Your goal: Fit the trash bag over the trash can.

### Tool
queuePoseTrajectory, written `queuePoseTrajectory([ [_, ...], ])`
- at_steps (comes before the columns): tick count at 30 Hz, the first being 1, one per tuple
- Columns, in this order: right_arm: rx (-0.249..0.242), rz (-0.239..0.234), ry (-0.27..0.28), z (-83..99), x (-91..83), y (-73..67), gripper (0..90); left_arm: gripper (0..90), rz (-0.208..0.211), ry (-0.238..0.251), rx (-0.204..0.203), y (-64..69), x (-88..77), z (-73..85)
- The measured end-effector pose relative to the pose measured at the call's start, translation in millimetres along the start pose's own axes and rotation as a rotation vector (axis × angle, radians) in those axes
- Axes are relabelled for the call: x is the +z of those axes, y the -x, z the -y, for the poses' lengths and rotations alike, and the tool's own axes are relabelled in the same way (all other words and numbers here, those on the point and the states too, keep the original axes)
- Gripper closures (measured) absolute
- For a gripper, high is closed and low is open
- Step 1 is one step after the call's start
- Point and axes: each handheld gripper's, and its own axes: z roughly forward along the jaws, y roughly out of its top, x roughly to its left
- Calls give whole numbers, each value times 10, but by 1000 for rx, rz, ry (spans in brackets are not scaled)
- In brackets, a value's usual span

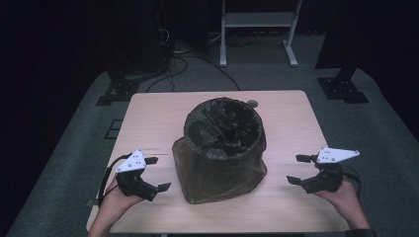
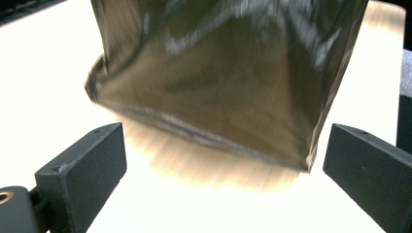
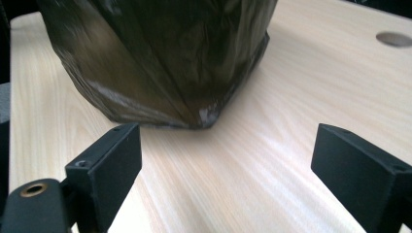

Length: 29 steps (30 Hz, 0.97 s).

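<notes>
Presently, nearest the table's (image 1: 148, 217) near edge: left gripper (image 1: 158, 174) at about eight o'clock of the bag, jaws spread wide, nothing between them, held in a hand (image 1: 112, 200) entering from the bottom. Confirmed in the left gripper view: both black jaws far apart and clear of the plastic, bare wood between them, the bag's lower seam (image 2: 204, 136) just ahead. Right gripper (image 1: 301, 169) at about four o'clock of the bag, likewise fully open and empty, gripped by the other hand (image 1: 343, 195); right gripper view agrees, jaws wide, bottom corner of the bag (image 3: 206, 116) near the left jaw but apart from it. Farther in, at table centre: dark bin bag (image 1: 222, 173), standing upright over what appears to be a round bin inside it, though the bin itself not plainly visible through the film. Mouth (image 1: 223, 128) facing straight up, gaping, rim rolled around a round opening; long axis vertical, base toward six o'clock, spreading into loose folds on the wood. Contents inside the mouth dark and crumpled, not identifiable. Beyond, at twelve o'clock near the far edge: small round cable hole (image 1: 252, 103), then the legs of a white stand (image 1: 258, 34) on the floor. Judged progress: early stage; bag seated and standing, no grasp made on rim or sides, both tools merely flanking it. Remaining, by appearance: closing on the plastic from both sides, then whatever gathering, lifting or fitting of the bag is intended.
</notes>
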Motion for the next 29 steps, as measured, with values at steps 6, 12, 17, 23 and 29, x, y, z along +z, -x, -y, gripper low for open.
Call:
queuePoseTrajectory([
  [6,15,23,-24,185,51,-23,98,4,-62,-48,7,40,117,231],
  [12,6,49,-53,379,114,-21,98,4,-69,-106,-4,66,241,457],
  [17,7,67,-82,517,172,-3,97,4,-65,-187,-8,67,365,637],
  [23,4,83,-163,536,228,-1,98,0,-62,-184,-26,53,374,675],
  [29,6,85,-210,533,266,-8,97,0,-59,-191,-30,49,376,675],
])
